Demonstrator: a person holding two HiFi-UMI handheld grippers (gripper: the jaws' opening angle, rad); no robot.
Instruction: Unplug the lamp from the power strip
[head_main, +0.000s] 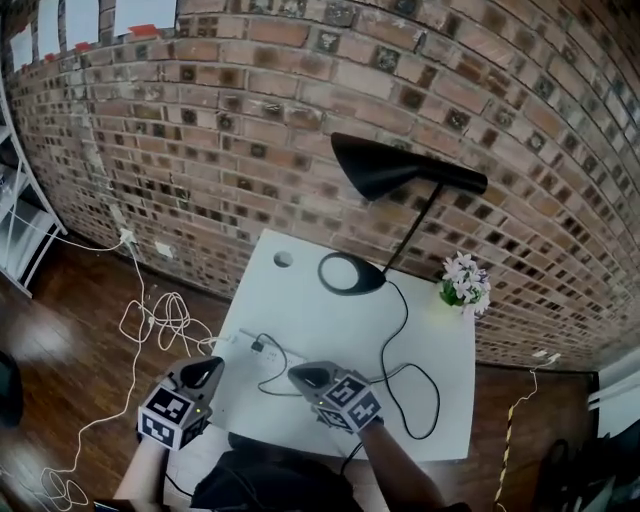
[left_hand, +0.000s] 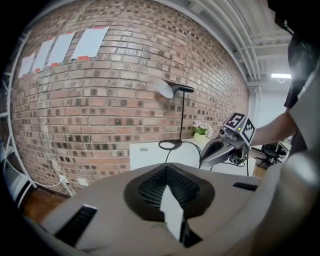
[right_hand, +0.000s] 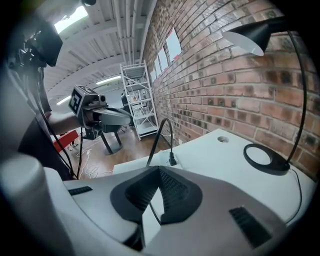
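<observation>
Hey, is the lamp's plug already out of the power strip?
No, the right gripper view shows the black plug seated upright in the white power strip.

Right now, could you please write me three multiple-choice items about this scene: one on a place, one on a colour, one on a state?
1. Where do the flowers stand?
A. on the floor
B. on the table's far right corner
C. on the shelf

2. What colour is the lamp?
A. white
B. red
C. black

3. What is the state of the plug?
A. in the power strip
B. lying on the floor
C. held by the left gripper

Answers:
1 B: they stand at the table's edge, near the brick wall.
2 C: shade, stem and ring base are all black.
3 A: it stands upright in the strip, and the right gripper is shut on its cord.
</observation>
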